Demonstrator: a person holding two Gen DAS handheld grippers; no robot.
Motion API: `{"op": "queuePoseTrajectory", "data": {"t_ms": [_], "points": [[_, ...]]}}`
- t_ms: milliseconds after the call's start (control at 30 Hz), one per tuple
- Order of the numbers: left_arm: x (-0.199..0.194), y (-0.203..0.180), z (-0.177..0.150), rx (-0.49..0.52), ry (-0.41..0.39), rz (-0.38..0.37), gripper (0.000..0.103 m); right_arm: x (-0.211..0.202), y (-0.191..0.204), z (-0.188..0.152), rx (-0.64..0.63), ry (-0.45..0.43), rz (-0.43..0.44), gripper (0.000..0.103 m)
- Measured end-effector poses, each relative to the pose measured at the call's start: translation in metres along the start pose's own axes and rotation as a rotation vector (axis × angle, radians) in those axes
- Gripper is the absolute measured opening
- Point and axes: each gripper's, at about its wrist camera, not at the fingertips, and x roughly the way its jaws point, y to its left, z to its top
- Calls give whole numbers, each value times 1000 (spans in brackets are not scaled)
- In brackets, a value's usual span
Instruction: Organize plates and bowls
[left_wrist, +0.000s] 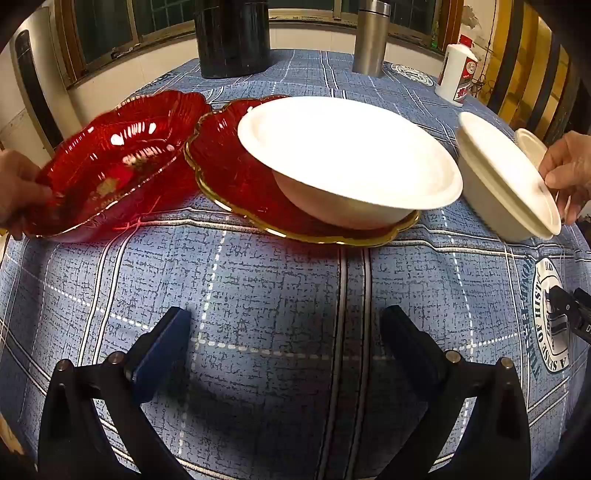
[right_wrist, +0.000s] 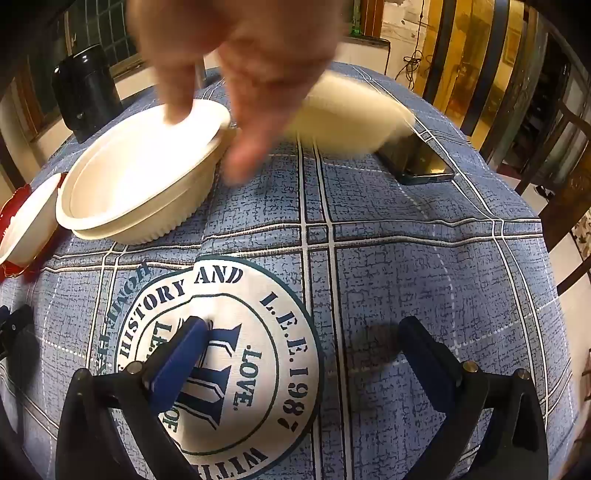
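Left gripper (left_wrist: 286, 332): jaws spread wide, nothing between them, held low over the blue checked tablecloth (left_wrist: 280, 280). Right gripper (right_wrist: 301, 341): jaws likewise wide apart and empty, held over the round printed emblem (right_wrist: 221, 362) on the cloth.

Seen from the left gripper:
- A large white bowl (left_wrist: 351, 155) is seen at 12 o'clock, seated in a gold-rimmed red plate (left_wrist: 229, 177) that lies on the cloth.
- A second red dish (left_wrist: 114, 158) is at 10 o'clock, tilted, its near edge gripped by a bare hand (left_wrist: 18, 188). It overlaps the red plate's left rim; contact cannot be told.
- A smaller white bowl (left_wrist: 506, 173) is at 2 o'clock, tilted, its rim held by another hand (left_wrist: 569, 170).
- A dark canister (left_wrist: 232, 37), a steel flask (left_wrist: 371, 37) and a white bottle (left_wrist: 456, 70) stand at the far table edge, 11 to 1 o'clock.

Seen from the right gripper:
- The same smaller white bowl (right_wrist: 147, 166) is at 10 o'clock, touched at its far rim by a blurred hand (right_wrist: 243, 62).
- Another pale bowl (right_wrist: 351, 114) is at 12 o'clock, blurred and partly hidden by that hand.
- A dark phone (right_wrist: 417, 158) lies at 1 o'clock, just beside the blurred bowl.
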Motion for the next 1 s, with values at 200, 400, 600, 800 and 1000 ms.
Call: {"op": "queuePoseTrajectory", "data": {"t_ms": [200, 400, 600, 800, 1000], "points": [[0, 0, 0, -1, 0, -1, 103, 3, 6, -2, -11, 3, -19, 103], [0, 0, 0, -1, 0, -1, 103, 3, 2, 1, -11, -2, -15, 102], [0, 0, 0, -1, 0, -1, 103, 0, 1, 0, -6, -7, -7, 103], [0, 0, 0, -1, -1, -2, 103, 0, 1, 0, -6, -6, -6, 103], [0, 1, -1, -1, 0, -1, 103, 0, 1, 0, -6, -6, -5, 103]]}}
